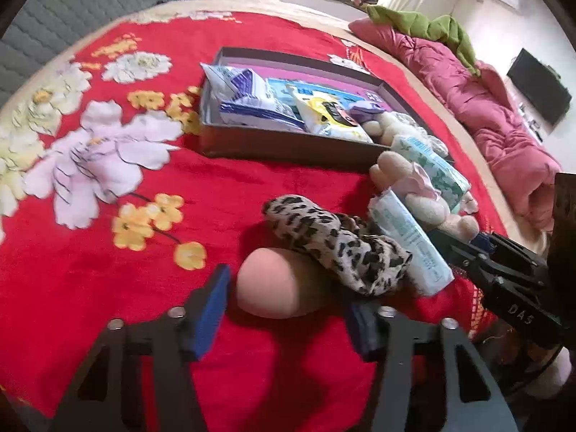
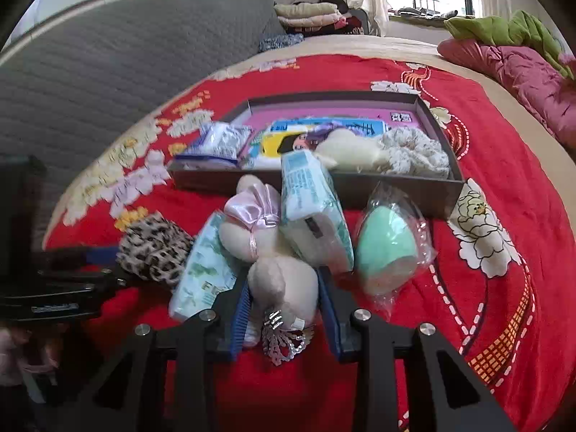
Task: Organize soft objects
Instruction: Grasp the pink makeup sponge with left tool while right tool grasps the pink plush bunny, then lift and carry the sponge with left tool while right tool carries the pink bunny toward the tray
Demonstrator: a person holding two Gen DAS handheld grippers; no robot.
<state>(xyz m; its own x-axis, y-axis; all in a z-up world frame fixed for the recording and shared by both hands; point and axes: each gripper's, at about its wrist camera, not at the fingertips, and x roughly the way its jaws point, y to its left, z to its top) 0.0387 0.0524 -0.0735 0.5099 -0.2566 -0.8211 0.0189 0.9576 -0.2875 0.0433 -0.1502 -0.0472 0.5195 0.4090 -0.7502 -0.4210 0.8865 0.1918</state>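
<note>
A pink egg-shaped sponge (image 1: 280, 280) lies on the red flowered blanket (image 1: 108, 270) between the fingers of my left gripper (image 1: 288, 313), which stands open, its blue pads just clear of the sponge. A leopard scrunchie (image 1: 334, 244) rests against the sponge. My right gripper (image 2: 284, 309) is shut on the cream plush doll (image 2: 280, 280) with a pink bow and silver crown, its pads against the doll's head. Two tissue packs (image 2: 313, 212) (image 2: 205, 270) lean beside the doll. A bagged green sponge (image 2: 388, 244) lies to its right.
A shallow brown box (image 2: 396, 187) behind the pile holds tissue packs, a cream plush and a lace scrunchie. A pink quilt (image 1: 486, 108) with a green cloth (image 1: 432, 25) lines the bed's right edge. A grey headboard (image 2: 108, 72) stands at the left.
</note>
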